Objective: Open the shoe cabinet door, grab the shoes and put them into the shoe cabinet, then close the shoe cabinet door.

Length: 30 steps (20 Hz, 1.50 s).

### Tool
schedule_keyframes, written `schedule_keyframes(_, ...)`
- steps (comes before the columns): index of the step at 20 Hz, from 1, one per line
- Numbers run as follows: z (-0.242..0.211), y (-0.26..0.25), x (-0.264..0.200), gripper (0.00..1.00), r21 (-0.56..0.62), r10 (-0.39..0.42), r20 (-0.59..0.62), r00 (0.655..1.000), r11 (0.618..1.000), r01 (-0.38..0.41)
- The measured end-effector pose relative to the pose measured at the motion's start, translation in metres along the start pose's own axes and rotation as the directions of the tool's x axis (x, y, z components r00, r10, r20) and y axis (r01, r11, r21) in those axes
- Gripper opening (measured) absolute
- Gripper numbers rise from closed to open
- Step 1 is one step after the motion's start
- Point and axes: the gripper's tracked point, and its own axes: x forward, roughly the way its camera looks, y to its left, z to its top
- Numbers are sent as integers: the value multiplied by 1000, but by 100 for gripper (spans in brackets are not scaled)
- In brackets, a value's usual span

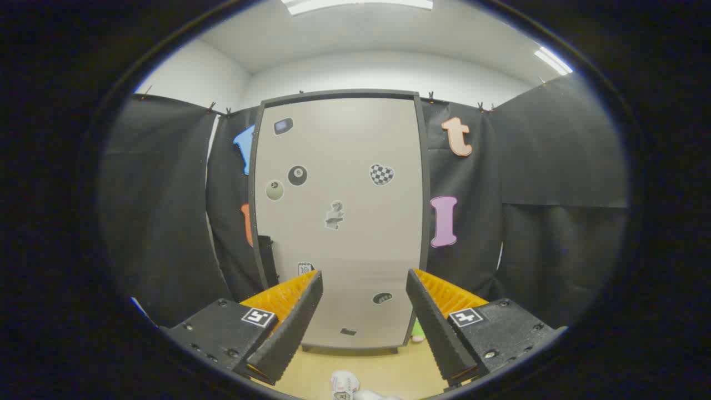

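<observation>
The tall shoe cabinet stands straight ahead of me against the black cloth wall. Its pale door with a dark frame is closed and carries several stickers. My gripper is open, held well back from the door, with nothing between its fingers. On the wooden floor below and between the fingers lies a white shoe, partly cut off. A small green and pink object peeks out by the cabinet's lower right corner, behind the right finger; what it is I cannot tell.
Black cloth walls close in on both sides of the cabinet. A dark narrow object stands beside the cabinet's lower left edge. Tan floor lies between me and the cabinet base.
</observation>
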Motion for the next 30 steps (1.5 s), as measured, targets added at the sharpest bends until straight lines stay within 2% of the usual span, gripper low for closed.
schedule_keyframes(8, 12, 21, -13, 99, -3, 11, 8, 1000, 1000, -11)
schedule_keyframes(15, 3, 41, 2, 99, 28, 29, -17, 999, 999, -28)
schedule_keyframes(23, -18, 94, 54, 99, 75, 60, -42, 997, 996, -57)
schedule_keyframes(30, -42, 157, 123, 99, 83, 162, -90, 983, 985, -154)
